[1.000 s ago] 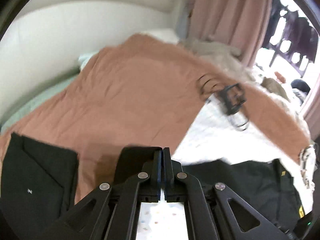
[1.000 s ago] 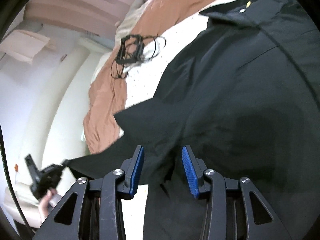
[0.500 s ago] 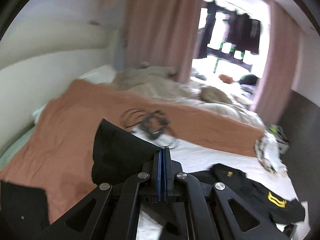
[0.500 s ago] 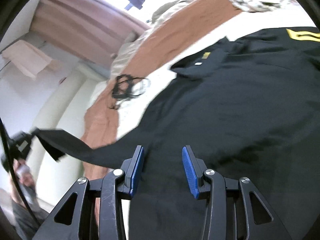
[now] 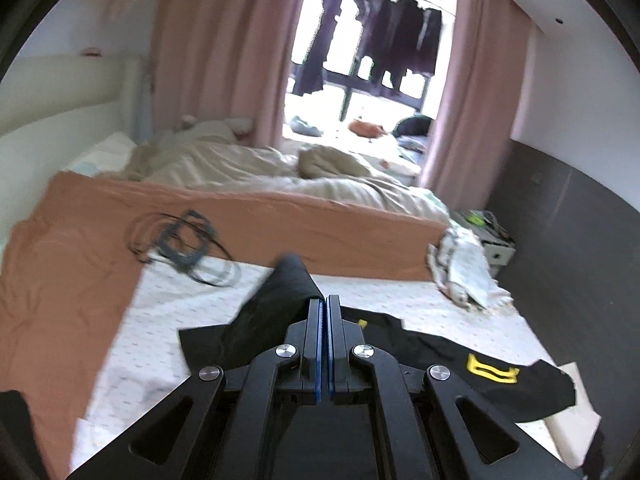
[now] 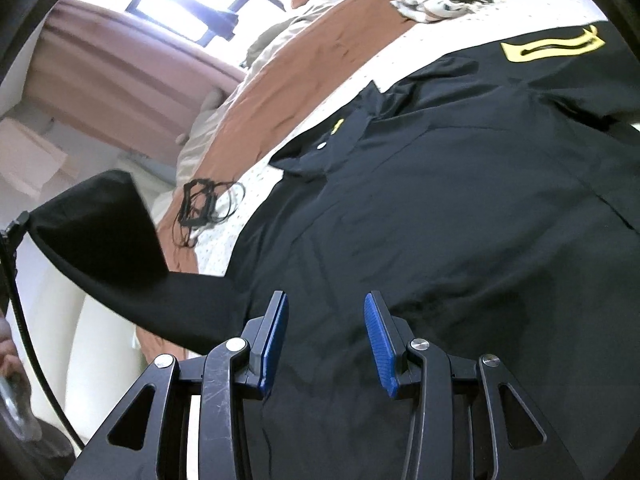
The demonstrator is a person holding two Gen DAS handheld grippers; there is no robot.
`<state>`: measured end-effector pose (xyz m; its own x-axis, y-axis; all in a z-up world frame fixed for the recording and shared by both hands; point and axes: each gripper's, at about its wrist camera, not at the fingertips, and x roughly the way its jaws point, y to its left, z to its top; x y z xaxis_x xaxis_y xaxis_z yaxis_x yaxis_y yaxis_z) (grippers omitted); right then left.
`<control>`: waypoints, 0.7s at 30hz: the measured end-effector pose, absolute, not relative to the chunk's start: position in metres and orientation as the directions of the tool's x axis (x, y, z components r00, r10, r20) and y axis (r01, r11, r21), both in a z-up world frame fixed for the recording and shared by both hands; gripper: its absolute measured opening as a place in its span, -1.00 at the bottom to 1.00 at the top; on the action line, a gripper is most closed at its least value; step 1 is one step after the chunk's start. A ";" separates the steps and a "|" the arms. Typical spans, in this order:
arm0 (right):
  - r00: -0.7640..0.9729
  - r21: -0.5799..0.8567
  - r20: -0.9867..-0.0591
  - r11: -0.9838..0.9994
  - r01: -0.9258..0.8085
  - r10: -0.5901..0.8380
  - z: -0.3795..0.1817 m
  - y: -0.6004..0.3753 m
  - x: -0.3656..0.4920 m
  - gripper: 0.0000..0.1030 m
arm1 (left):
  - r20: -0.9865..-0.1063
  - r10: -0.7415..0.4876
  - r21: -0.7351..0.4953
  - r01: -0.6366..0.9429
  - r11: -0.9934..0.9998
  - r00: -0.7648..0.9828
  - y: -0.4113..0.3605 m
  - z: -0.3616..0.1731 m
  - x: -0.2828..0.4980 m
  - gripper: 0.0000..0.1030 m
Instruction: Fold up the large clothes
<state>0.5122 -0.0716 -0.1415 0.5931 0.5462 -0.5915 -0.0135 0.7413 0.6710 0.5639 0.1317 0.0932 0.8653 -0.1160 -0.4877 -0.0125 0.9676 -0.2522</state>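
Up off the bed, the left gripper (image 5: pixel 323 300) has its blue-lined jaws pressed together on a sleeve (image 5: pixel 280 304) of the black shirt (image 6: pixel 440 220), the cloth standing in a peak just at the tips. Seen from the right wrist camera, that sleeve stretches taut from the shirt's body out toward nine o'clock, where the left tool pinches its end at the frame's edge. The shirt itself lies spread face-up on the white dotted sheet (image 5: pixel 168 320), its collar (image 6: pixel 328 148) toward eleven o'clock of the right gripper and a yellow emblem (image 6: pixel 552 46) on the far sleeve at one o'clock. The right gripper (image 6: pixel 326 332) hovers low over the shirt's body with its blue pads apart and nothing caught between them; whether the tips touch the fabric cannot be told.

Beyond the shirt, at ten o'clock in the left wrist view, a tangle of black cable (image 5: pixel 180 240) rests where the sheet meets a rust-brown blanket (image 5: pixel 60 272). A crumpled patterned cloth (image 5: pixel 464 268) sits at two o'clock near the bed's corner. Beige bedding (image 5: pixel 248 168) is heaped at twelve o'clock, pink curtains (image 5: pixel 216 48) frame a bright window, and dark garments (image 5: pixel 400 48) hang outside it.
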 end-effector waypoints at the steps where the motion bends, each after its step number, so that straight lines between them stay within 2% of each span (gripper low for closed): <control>1: 0.596 0.676 -0.591 0.737 -0.002 0.544 -0.143 -0.077 0.512 -0.18 | -0.490 -0.139 -0.262 0.007 0.965 0.860 0.123 0.089 0.569 -0.99; 7: 0.589 0.692 -0.605 0.720 0.056 0.536 -0.151 -0.088 0.518 -0.18 | -0.517 -0.245 -0.291 0.100 0.951 0.820 0.073 0.067 0.582 -0.99; 11: 0.579 0.703 -0.612 0.706 0.086 0.539 -0.155 -0.096 0.519 -0.18 | -0.559 -0.274 -0.281 0.131 0.951 0.783 0.041 0.039 0.592 -0.98; 17: 0.583 0.721 -0.611 0.681 0.130 0.535 -0.160 -0.110 0.516 -0.18 | -0.624 -0.370 -0.403 0.122 0.907 0.688 0.026 -0.011 0.596 -0.98; 18: 0.585 0.721 -0.614 0.679 0.142 0.530 -0.162 -0.112 0.516 -0.18 | -0.636 -0.401 -0.440 0.116 0.890 0.659 0.027 -0.022 0.594 -0.94; 20: 0.586 0.722 -0.622 0.671 0.171 0.520 -0.164 -0.118 0.515 -0.18 | -0.661 -0.456 -0.515 0.081 0.853 0.596 0.032 -0.045 0.590 -0.70; 21: 0.587 0.725 -0.624 0.663 0.189 0.516 -0.166 -0.120 0.515 -0.18 | -0.668 -0.474 -0.545 0.057 0.836 0.573 0.035 -0.055 0.586 -0.33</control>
